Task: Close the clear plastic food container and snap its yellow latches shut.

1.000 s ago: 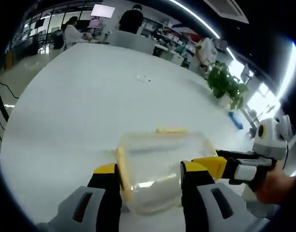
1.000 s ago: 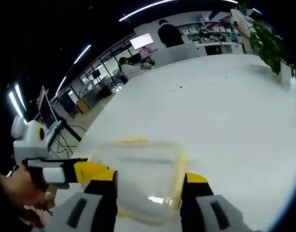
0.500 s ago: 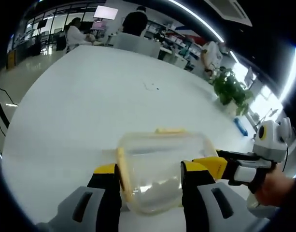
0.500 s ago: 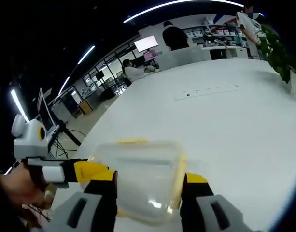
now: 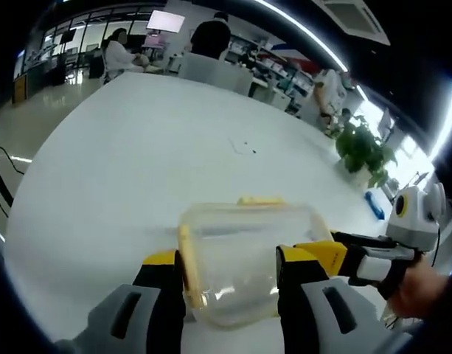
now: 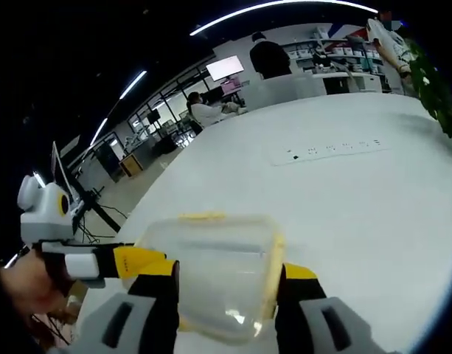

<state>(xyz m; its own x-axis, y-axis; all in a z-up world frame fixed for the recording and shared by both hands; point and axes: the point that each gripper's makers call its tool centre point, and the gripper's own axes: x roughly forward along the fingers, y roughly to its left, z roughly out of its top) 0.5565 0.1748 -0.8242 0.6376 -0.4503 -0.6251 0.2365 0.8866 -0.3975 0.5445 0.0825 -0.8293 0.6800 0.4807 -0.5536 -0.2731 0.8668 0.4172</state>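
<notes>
Holding the clear plastic container (image 5: pixel 244 262) from both sides, I have my left tongs (image 5: pixel 229 276) and my right tongs (image 6: pixel 227 289) each closed on an end of it, and it looks lifted off the white surface (image 5: pixel 137 155) rather than resting there, though I cannot tell how far. In the left gripper view the container sits between my two yellow-tipped jaws, its lid on, with one yellow latch (image 5: pixel 183 262) running along the edge beside the left jaw and another yellow latch (image 5: pixel 261 200) showing at the far edge; whether either is snapped down I cannot tell. In that same view the right tongs (image 5: pixel 336 254) come in from the right side, their yellow jaw touching the container's corner, with a hand (image 5: pixel 417 287) behind them. In the right gripper view the container (image 6: pixel 211 265) again lies between the jaws, a yellow strip (image 6: pixel 273 269) along its right edge and a yellow latch (image 6: pixel 200 216) at the far rim, and the left tongs (image 6: pixel 133 262) reach in from the left to meet its side, held by a hand (image 6: pixel 23 287). Beyond the container the surface stretches away to a potted plant (image 5: pixel 366 151) near its far right edge, a small blue thing (image 5: pixel 377 205) lying just beside that, and a few people (image 5: pixel 122 53) seated or standing at desks in the background.
</notes>
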